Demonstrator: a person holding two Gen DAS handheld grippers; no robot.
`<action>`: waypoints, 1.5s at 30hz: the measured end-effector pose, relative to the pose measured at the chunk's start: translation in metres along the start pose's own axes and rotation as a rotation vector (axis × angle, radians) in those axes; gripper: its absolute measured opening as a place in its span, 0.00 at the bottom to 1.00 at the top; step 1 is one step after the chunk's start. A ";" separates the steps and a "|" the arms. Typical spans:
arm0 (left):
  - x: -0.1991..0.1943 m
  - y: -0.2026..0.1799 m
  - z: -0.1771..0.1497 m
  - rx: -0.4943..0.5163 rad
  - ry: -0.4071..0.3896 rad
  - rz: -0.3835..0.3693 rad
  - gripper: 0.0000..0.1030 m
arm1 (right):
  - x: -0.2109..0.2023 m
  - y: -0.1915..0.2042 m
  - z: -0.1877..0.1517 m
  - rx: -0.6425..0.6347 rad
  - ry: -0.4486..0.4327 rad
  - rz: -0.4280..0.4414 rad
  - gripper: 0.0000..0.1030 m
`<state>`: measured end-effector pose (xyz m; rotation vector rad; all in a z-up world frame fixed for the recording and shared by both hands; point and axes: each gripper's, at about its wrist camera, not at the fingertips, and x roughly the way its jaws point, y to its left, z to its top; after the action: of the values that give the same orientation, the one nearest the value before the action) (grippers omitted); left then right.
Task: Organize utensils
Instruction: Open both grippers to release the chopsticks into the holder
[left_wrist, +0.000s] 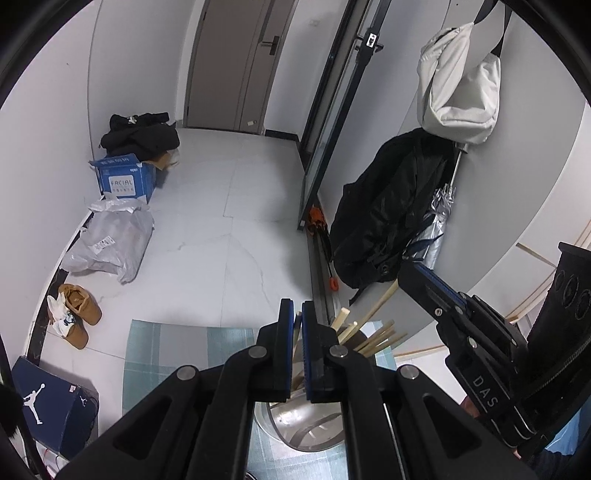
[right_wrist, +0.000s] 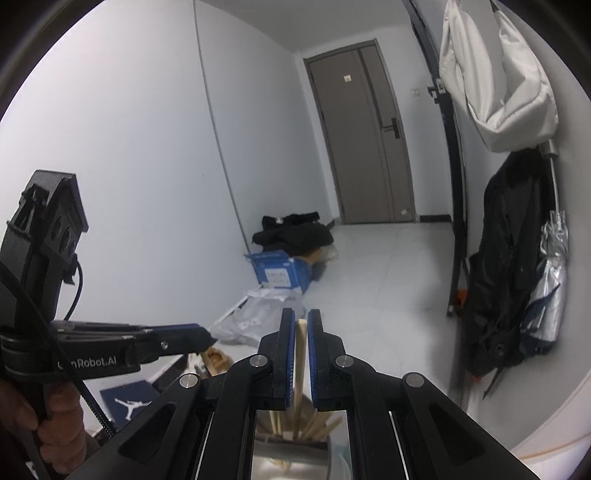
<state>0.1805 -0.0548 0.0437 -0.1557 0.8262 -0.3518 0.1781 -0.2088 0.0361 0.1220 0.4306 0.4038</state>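
Both claws over the steel holder, each nipping one utensil

Left claw pinches a dark stick; right claw grips a chopstick: lower straight into the holder before releasing.

Below my left gripper a metal cup stands on a cloth, with chopsticks in it leaning toward two o'clock. My right gripper sits over the same cup, a chopstick upright between its fingers. Shoes lie at nine o'clock on the floor, and a jacket hangs at two.
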 end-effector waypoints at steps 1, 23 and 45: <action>0.002 -0.001 0.000 0.003 0.006 -0.005 0.01 | 0.001 -0.002 -0.002 0.006 0.010 0.007 0.06; 0.009 0.000 -0.003 0.012 0.044 -0.087 0.04 | 0.008 0.002 -0.011 -0.010 0.131 0.091 0.09; -0.076 -0.004 -0.013 -0.058 -0.221 0.140 0.86 | -0.074 0.019 0.005 0.023 -0.012 0.003 0.65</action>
<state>0.1227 -0.0305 0.0888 -0.1863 0.6253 -0.1748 0.1116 -0.2212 0.0724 0.1473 0.4230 0.4005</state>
